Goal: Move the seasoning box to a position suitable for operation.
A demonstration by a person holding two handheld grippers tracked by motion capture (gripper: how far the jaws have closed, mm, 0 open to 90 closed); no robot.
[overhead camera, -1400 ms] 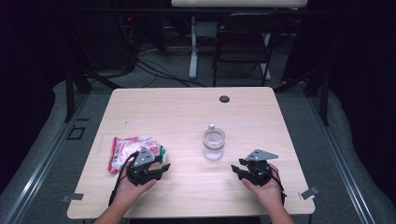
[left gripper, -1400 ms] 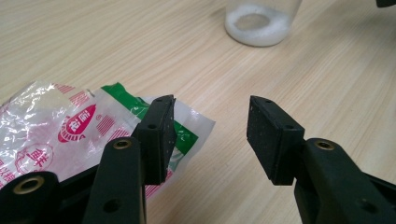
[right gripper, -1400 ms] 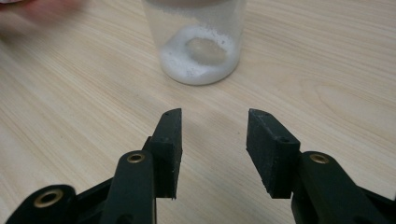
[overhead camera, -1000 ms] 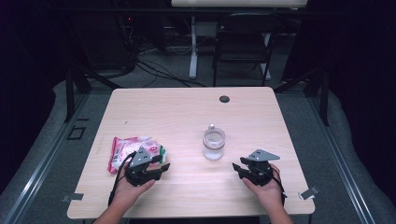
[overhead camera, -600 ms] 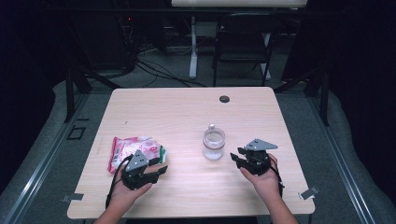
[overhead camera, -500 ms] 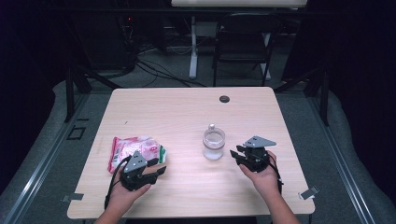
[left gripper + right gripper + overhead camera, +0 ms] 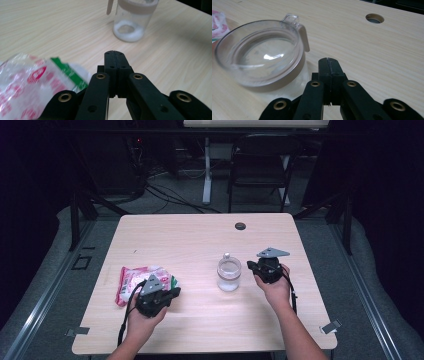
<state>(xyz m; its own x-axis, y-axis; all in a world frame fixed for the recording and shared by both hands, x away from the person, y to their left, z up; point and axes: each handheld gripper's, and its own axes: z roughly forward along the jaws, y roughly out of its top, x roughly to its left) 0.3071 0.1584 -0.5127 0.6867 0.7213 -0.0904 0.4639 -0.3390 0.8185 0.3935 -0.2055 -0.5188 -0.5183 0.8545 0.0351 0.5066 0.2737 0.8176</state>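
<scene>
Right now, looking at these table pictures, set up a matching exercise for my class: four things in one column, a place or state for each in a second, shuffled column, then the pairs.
Things:
1. jar
2. bag
3. left gripper
4. table hole

Places or states:
A. near the far table edge
B. jaws shut, empty
C. clear, lidded, beside the right gripper
D. red, white and green, by the left hand

Pairs: 1-C, 2-D, 3-B, 4-A

Bag point(image 7: 27, 87) blurred, cut by frame edge; jar point(image 7: 132, 18) top cropped.
</scene>
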